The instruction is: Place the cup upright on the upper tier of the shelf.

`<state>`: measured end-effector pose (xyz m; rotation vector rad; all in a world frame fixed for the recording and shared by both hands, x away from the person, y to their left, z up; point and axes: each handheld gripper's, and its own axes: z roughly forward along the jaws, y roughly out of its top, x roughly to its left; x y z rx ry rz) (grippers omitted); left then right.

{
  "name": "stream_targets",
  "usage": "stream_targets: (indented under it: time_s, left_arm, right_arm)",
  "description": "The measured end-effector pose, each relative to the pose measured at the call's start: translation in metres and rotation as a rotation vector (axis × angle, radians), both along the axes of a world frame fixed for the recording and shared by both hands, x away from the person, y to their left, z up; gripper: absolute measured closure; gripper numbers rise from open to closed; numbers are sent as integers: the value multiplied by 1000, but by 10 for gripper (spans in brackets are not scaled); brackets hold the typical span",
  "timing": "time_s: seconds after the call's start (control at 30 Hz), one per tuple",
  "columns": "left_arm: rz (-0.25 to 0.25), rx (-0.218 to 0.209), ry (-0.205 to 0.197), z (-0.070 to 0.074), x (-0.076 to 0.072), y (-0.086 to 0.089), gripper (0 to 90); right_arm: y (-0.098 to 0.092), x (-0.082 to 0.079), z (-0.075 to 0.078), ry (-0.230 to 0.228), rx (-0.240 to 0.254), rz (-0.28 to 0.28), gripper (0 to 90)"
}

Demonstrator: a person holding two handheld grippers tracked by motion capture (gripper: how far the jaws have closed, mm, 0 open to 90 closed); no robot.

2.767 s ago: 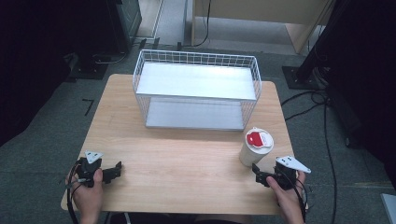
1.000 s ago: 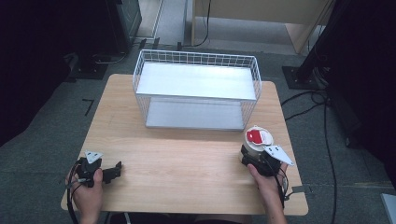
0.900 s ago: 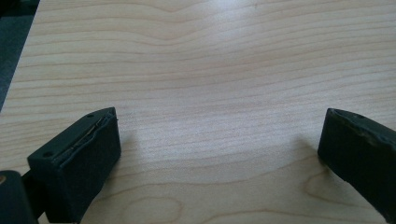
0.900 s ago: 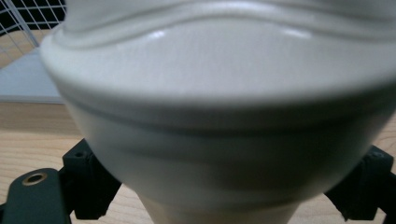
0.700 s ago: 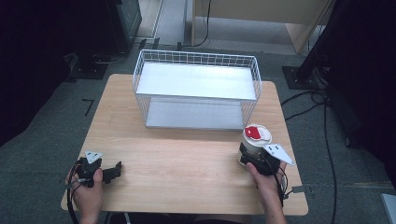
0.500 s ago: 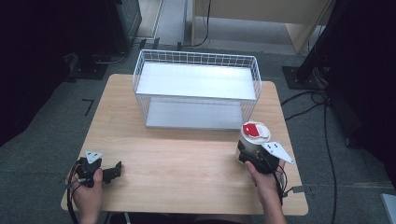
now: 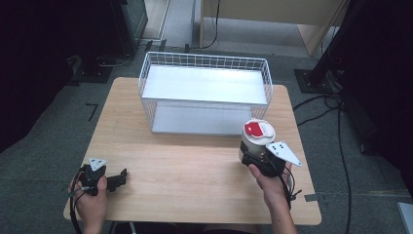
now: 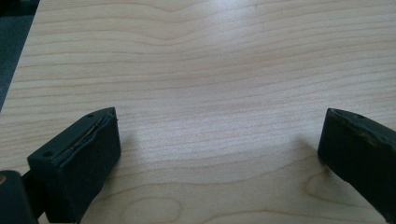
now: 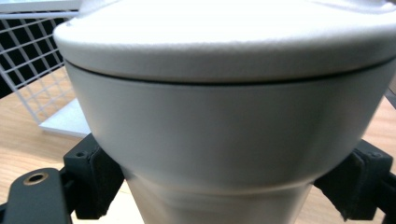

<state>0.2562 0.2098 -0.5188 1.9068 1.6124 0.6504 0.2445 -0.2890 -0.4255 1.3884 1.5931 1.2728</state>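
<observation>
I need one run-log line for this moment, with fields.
right gripper: jaws shut on white cup | left gripper: open, idle over table | wire basket: empty

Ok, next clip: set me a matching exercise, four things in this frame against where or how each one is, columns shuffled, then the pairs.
Things:
1. white cup
2. wire basket
3. left gripper
4. right gripper

States:
A. open, low over bare wood near the table's front left corner
B. stands at the back of the table, nothing inside
C. shut on the cup's lower wall
D. carries a lid with a red patch, held in front of the basket's right end

Pairs: 1-D, 2-B, 3-A, 4-C
</observation>
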Motion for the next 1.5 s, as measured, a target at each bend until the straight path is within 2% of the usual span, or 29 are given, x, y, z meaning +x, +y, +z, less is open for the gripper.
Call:
stream_targets:
  time_s: [0.57, 1.0, 1.23, 1.5]
  left_arm:
    - [1, -1, 1, 0, 0, 0, 0]
    - [1, -2, 0, 0, 0, 0, 0]
    - [1, -1, 0, 0, 0, 0, 0]
    - [1, -1, 0, 0, 0, 0, 0]
  right_arm:
    - [36, 16, 33, -49, -11, 60, 127]
    - [49, 31, 57, -63, 6, 73, 127]
    - [57, 38, 76, -98, 10, 87, 127]
    - [69, 46, 89, -123, 3, 100, 127]
